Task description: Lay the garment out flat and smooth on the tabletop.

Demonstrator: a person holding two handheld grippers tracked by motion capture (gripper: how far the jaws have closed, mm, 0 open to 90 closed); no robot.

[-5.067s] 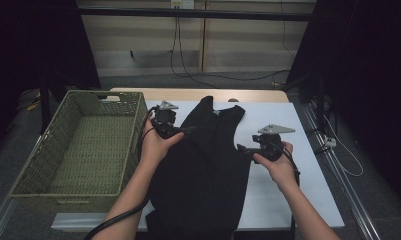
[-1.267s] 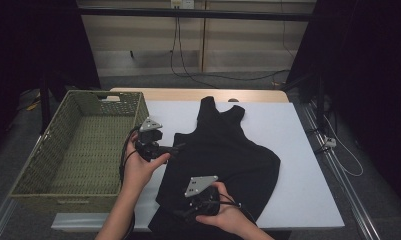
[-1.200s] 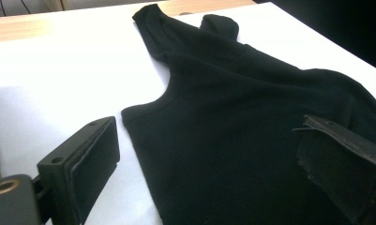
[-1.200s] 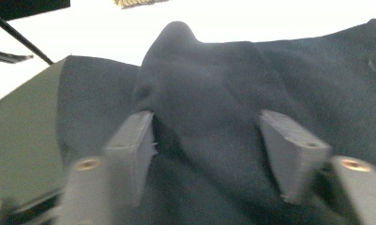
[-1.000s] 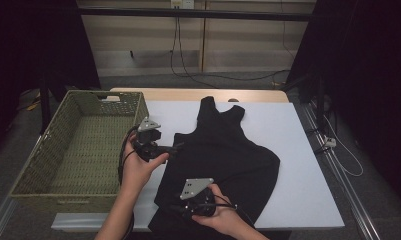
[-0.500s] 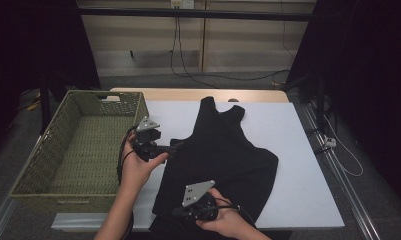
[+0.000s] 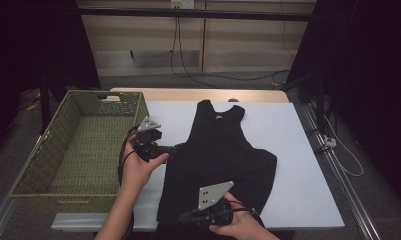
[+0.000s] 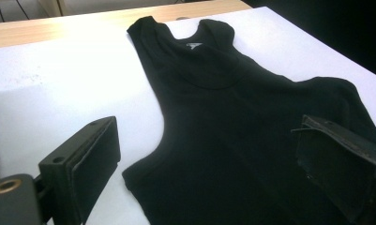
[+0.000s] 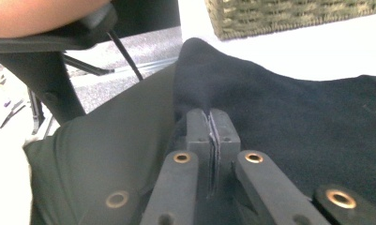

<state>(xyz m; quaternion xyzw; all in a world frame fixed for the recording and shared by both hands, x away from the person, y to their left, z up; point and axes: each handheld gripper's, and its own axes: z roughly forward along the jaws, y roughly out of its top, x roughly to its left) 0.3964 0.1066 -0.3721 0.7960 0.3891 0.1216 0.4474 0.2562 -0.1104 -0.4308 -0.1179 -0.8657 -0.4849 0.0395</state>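
Black tank top (image 7: 218, 160) lies flat on the white counter (image 7: 298, 165), just right of the woven basket (image 7: 73, 145), neck end away from the person, hem hanging over the near edge. Judging by the drape and soft creases it is light, limp knit: no stiffness, will sag and fold wherever it isn't held, not fragile, not slippery for rubber pads. Right claw (image 9: 210, 123) sits at the hem corner on the basket side, jaws pressed together with a pinch of black fabric between them; they have just been closing onto it, and the cloth peaks up at the grip. Left claw (image 8: 209, 164) hovers at the top's edge nearest the basket, around armhole level, jaws spread wide, one over bare counter and one over fabric, gripping nothing. Best holds look like edges and corners: hem corners, side seam, shoulder straps. A mid-panel pinch would likely just bunch it; one grip alone lets the rest trail.
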